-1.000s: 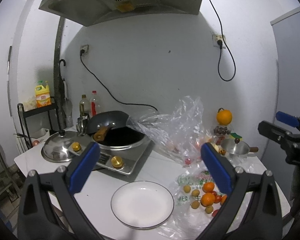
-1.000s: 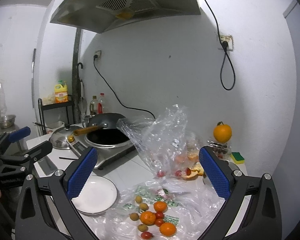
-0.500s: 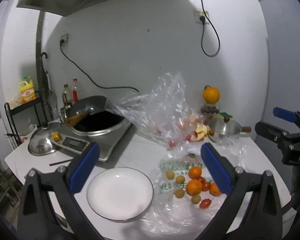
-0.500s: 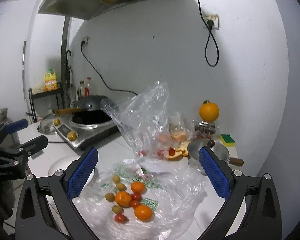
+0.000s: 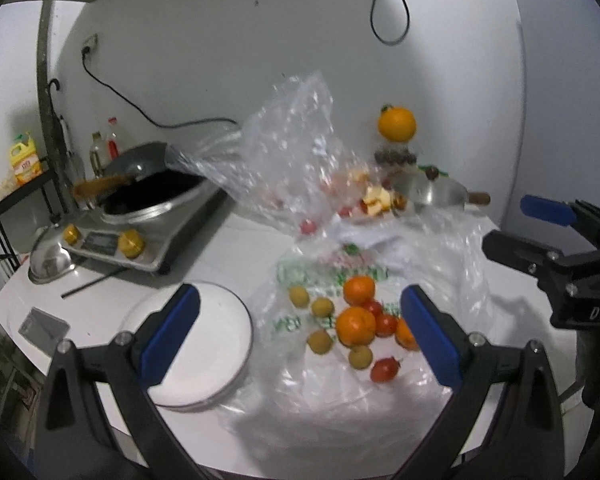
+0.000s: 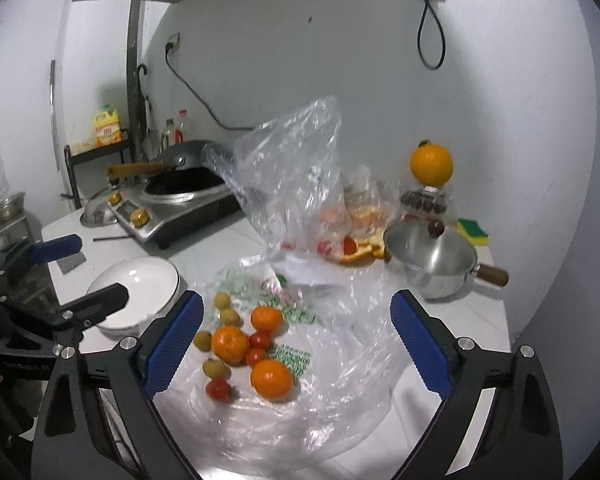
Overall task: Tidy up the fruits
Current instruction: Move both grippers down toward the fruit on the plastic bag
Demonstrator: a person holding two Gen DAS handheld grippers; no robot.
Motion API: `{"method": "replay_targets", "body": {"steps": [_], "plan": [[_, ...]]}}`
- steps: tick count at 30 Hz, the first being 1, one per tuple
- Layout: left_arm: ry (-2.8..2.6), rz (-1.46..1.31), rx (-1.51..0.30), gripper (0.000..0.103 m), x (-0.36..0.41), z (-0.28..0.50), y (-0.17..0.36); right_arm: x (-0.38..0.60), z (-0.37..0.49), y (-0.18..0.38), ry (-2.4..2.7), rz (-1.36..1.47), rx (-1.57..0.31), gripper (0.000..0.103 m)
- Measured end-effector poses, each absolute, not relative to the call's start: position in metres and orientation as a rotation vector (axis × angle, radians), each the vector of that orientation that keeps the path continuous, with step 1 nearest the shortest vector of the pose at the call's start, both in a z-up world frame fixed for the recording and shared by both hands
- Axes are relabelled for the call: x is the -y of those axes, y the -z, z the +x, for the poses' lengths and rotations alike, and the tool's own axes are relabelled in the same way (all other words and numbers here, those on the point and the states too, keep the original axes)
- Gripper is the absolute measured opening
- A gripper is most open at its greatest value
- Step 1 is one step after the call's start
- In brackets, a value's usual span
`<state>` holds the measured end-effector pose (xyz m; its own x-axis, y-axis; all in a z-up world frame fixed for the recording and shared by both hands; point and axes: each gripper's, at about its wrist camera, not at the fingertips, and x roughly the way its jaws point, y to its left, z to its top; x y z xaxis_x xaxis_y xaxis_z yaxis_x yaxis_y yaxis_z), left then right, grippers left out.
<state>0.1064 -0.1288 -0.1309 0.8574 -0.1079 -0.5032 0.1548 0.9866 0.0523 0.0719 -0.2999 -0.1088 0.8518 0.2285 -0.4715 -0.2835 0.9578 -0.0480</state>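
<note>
While crinkly plastic (image 6: 340, 344) cradles round tangerines (image 6: 230, 344), jaws gape.

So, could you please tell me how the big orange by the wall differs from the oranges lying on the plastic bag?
The big orange is perched up on a clear container near the wall; the small oranges lie low on the flat plastic bag. It looks larger and stands alone, while they sit among tomatoes and yellowish fruits. Both kinds are round, orange and unpeeled.

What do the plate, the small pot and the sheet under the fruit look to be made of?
Plate: glossy white, likely glazed ceramic, dark rim line.
Pot: shiny mirror-like metal, probably stainless steel; brown handle looks wooden.
Sheet: thin clear plastic, crinkled, green print.
</note>
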Motion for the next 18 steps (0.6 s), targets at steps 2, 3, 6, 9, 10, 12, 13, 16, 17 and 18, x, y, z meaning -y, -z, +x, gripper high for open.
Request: {"method": "replay_targets", "body": {"steps": [2,3,6,9,10,12,13,16,17,18], "plan": [[0.145,0.102,-0.550,0.101,0.136,0.109,0.142,0.302,0.076,0.117,-0.286,-0.117,-0.509,0.083],[0.148,0.103,-0.561,0.101,0.137,0.110,0.145,0.303,0.078,0.121,-0.291,-0.118,-0.520,0.080],[0.163,0.106,-0.602,0.101,0.145,0.114,0.160,0.304,0.084,0.133,-0.304,-0.118,-0.558,0.077],[0.183,0.101,-0.650,0.094,0.151,0.118,0.175,0.304,0.088,0.143,-0.333,-0.114,-0.590,0.077],[0.189,0.099,-0.664,0.092,0.152,0.119,0.179,0.303,0.089,0.146,-0.341,-0.115,-0.598,0.076],[0.201,0.093,-0.691,0.092,0.156,0.122,0.189,0.301,0.092,0.154,-0.357,-0.115,-0.619,0.074],[0.210,0.090,-0.703,0.091,0.158,0.123,0.193,0.301,0.093,0.158,-0.364,-0.115,-0.628,0.070],[0.241,0.083,-0.739,0.085,0.164,0.127,0.203,0.300,0.098,0.169,-0.376,-0.117,-0.656,0.065],[0.247,0.083,-0.749,0.081,0.166,0.128,0.205,0.300,0.099,0.172,-0.380,-0.115,-0.665,0.065],[0.258,0.082,-0.761,0.078,0.168,0.128,0.207,0.300,0.100,0.175,-0.384,-0.112,-0.672,0.065]]}}
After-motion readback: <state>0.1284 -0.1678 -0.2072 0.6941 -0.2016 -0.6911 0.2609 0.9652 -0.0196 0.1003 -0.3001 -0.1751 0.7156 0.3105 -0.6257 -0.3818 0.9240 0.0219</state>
